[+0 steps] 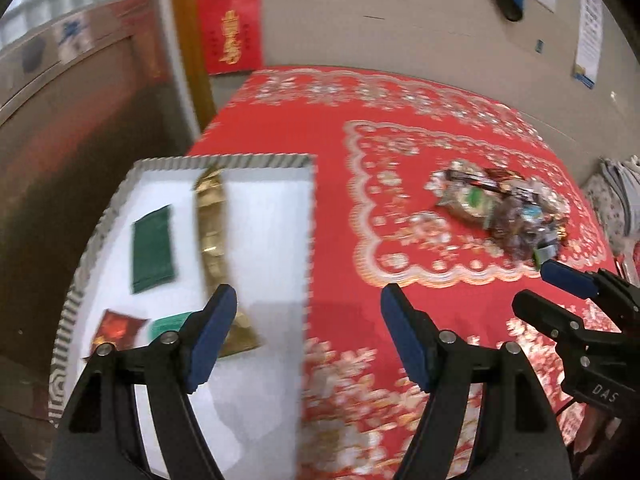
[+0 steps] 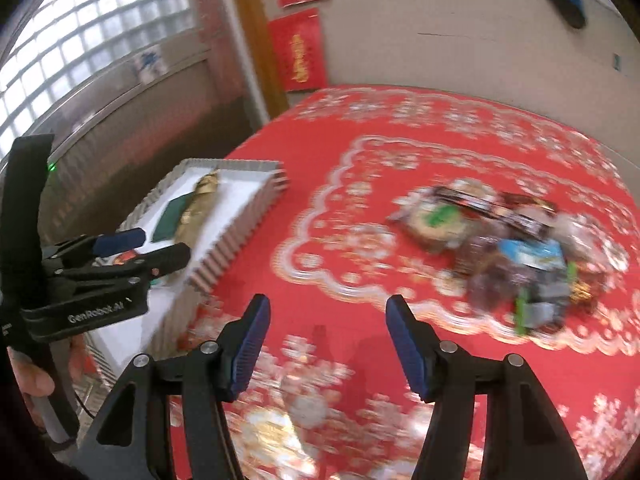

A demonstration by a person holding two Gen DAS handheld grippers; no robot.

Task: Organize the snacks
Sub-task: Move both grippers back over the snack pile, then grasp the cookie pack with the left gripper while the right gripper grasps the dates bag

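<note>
A pile of wrapped snacks (image 1: 500,208) lies on the red patterned tablecloth (image 1: 280,128); it also shows blurred in the right wrist view (image 2: 508,248). A white tray with a ribbed rim (image 1: 224,159) at the table's left holds a long gold packet (image 1: 212,240), a green packet (image 1: 153,250), a red packet (image 1: 116,330) and a teal packet (image 1: 166,326). My left gripper (image 1: 310,300) is open and empty above the tray's right edge. My right gripper (image 2: 326,312) is open and empty over the cloth, left of and nearer than the pile. The tray (image 2: 236,236) shows at the left there.
The wall behind carries red paper decorations (image 1: 232,28) and a wooden door frame (image 1: 188,40). A glass-block window (image 2: 92,40) is at the far left. Patterned fabric (image 1: 616,200) lies off the table's right edge.
</note>
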